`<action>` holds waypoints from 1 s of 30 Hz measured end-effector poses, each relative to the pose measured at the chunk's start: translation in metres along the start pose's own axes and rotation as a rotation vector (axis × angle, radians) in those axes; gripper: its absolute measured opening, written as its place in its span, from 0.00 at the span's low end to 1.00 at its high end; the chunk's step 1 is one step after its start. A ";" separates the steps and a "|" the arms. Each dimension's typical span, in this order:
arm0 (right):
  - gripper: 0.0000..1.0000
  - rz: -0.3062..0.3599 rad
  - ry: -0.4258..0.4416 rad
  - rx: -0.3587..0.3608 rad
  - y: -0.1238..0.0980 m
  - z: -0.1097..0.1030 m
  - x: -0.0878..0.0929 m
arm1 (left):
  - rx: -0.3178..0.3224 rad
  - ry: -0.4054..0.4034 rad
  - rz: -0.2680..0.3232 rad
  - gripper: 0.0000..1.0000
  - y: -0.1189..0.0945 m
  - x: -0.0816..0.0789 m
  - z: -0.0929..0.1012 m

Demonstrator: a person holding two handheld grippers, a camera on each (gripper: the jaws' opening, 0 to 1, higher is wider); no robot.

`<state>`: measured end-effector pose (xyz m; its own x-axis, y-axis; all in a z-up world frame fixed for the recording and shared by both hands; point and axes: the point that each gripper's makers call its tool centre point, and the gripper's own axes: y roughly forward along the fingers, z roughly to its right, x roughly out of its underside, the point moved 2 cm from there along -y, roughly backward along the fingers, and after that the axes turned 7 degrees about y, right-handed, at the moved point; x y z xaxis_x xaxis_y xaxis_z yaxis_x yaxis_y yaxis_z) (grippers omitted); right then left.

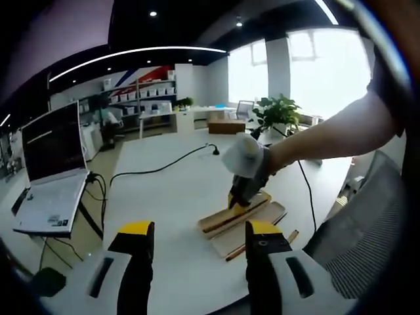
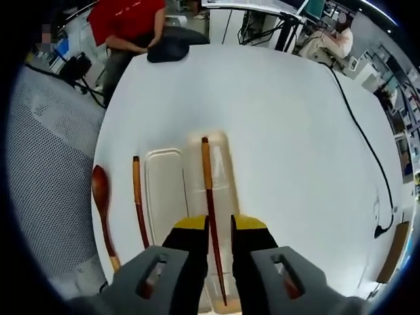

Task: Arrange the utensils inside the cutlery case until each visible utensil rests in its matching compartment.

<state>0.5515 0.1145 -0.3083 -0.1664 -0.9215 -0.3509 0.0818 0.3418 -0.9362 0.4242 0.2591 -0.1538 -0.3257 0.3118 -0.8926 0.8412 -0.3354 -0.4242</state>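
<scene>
The cutlery case (image 2: pixel 220 170) is seen lying open on the white table (image 2: pixel 282 131), its lid (image 2: pixel 164 190) set flat just beside it on the side towards the table edge. One chopstick (image 2: pixel 209 197) is laid lengthwise in the case, dark tip towards the camera, and its lower part is framed by the right gripper (image 2: pixel 219 231), whose yellow-tipped jaws stand narrowly apart on either side of it. Whether the stick is actually pinched cannot be told. A second chopstick (image 2: pixel 137 200) is left on the bare table beside the lid, and a wooden spoon (image 2: pixel 102 210) is found further out still, near the table's edge, bowl pointing away.

In the left gripper view the case (image 1: pixel 236 213) and lid (image 1: pixel 252 230) are picked up again, with the right gripper (image 1: pixel 239 197) planted on top of the case under a gloved hand (image 1: pixel 248 157). A chopstick (image 1: pixel 259 244) is spotted beside the lid. The left gripper (image 1: pixel 197 239) is held wide open with nothing between its jaws, well back from the case.

A laptop (image 1: pixel 49 170) is noted at the far side, a black cable (image 1: pixel 161 167) is trailed across the tabletop, and a potted plant (image 1: pixel 279 111) is seen behind.
</scene>
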 end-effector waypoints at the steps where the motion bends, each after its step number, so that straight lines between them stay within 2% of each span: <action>1: 0.10 0.003 0.005 0.005 -0.001 0.001 0.001 | 0.000 0.000 -0.001 0.58 0.000 0.000 0.000; 7: 0.11 0.006 0.034 0.019 -0.005 0.004 0.010 | -0.003 -0.001 0.000 0.58 0.000 0.000 -0.001; 19: 0.10 0.060 0.126 0.057 -0.017 0.006 0.026 | -0.005 -0.001 -0.002 0.58 0.000 0.001 0.000; 30: 0.09 0.119 0.201 0.041 -0.029 -0.005 0.035 | -0.011 0.002 0.004 0.58 0.000 0.000 -0.001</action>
<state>0.5379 0.0733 -0.2937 -0.3450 -0.8184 -0.4596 0.1521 0.4345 -0.8878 0.4246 0.2603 -0.1531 -0.3214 0.3125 -0.8939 0.8469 -0.3273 -0.4190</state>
